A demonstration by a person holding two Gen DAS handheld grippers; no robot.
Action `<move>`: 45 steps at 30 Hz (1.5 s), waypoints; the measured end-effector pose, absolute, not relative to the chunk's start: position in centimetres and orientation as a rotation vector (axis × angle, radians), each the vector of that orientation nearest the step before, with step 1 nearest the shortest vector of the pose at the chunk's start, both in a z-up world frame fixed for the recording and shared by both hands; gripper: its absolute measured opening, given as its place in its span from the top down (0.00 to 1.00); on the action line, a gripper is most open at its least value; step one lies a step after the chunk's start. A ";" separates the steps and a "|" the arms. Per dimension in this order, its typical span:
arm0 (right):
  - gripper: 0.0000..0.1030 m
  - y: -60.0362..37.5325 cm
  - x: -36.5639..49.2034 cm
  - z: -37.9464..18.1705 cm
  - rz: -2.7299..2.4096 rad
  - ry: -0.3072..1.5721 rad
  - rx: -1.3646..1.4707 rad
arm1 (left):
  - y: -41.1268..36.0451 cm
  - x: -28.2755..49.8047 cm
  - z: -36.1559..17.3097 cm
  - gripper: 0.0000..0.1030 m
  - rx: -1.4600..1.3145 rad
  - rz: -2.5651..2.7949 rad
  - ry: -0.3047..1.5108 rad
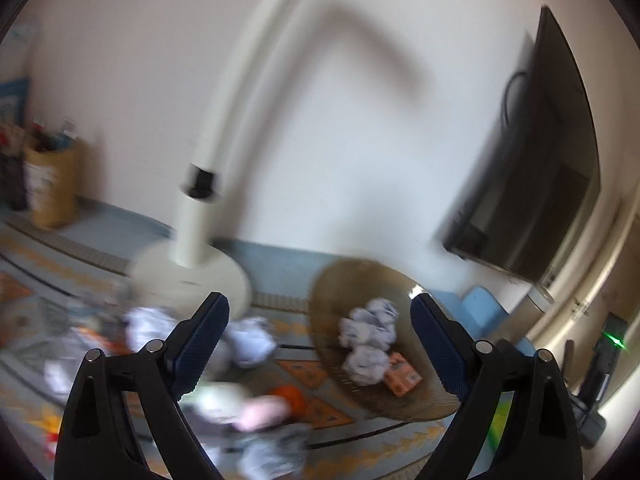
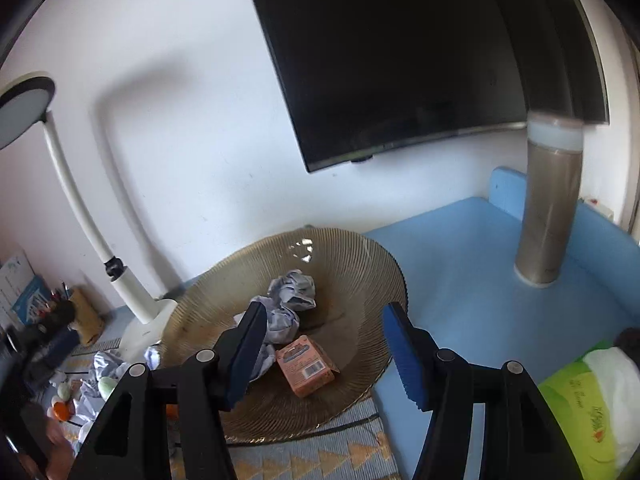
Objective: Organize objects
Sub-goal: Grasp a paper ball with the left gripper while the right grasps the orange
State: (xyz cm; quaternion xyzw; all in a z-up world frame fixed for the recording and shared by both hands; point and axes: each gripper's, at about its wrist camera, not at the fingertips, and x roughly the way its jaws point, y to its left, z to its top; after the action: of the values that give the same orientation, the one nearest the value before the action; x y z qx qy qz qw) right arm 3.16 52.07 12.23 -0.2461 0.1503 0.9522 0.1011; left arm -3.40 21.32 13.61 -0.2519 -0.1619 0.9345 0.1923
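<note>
both grippers, left (image 1: pixel 320 344) and right (image 2: pixel 324 352), spread wide, empty; left-view clutter (image 1: pixel 256 404) blurred, perhaps paper.

You're facing a plain white wall (image 2: pixel 192 152) with a dark flat screen (image 2: pixel 400 60) mounted on it. Left of the screen stands a white gooseneck lamp (image 2: pixel 76 200), its round base (image 1: pixel 192 276) on the patterned woven mat (image 2: pixel 312 460), its shadow falling on the wall between lamp and screen. Below the screen lies a light blue surface (image 2: pixel 472 280); a tall brown cylinder with a pale cap (image 2: pixel 550 200) stands upright on it. Far left of the lamp, a holder of pens (image 2: pixel 60 312) is too blurred to detail.
</note>
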 end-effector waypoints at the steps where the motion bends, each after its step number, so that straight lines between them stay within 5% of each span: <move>1: 0.42 51.6 3.8 12.7 2.823 0.443 -0.719 | 20.4 -2.4 14.0 0.11 -0.692 2.649 -0.445; 11: 0.38 42.9 7.8 12.1 2.959 0.482 -0.898 | 7.6 6.5 13.0 0.01 -0.701 2.991 -0.367; 21: 0.38 33.7 8.9 3.8 2.974 0.129 -1.079 | -1.5 7.5 3.7 0.01 -1.011 3.198 -0.410; 25: 0.19 33.5 8.6 3.4 2.940 0.090 -1.080 | -0.8 7.3 3.6 0.01 -0.984 3.169 -0.349; 31: 0.16 32.6 8.9 3.4 2.934 0.017 -1.054 | -0.6 7.9 4.0 0.01 -0.959 3.174 -0.315; 43: 0.15 31.8 8.3 3.4 2.948 0.007 -1.136 | -4.8 7.2 3.4 0.01 -1.046 2.990 -0.647; 45: 0.15 30.1 7.6 4.8 3.094 0.231 -1.333 | -6.3 6.4 4.1 0.01 -1.060 2.966 -0.647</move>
State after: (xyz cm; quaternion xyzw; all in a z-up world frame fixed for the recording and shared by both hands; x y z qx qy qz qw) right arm 7.56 30.11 4.76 -0.3920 0.0679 0.9099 -0.1172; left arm 6.42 -6.30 4.06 -0.3293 -0.2010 0.9218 -0.0371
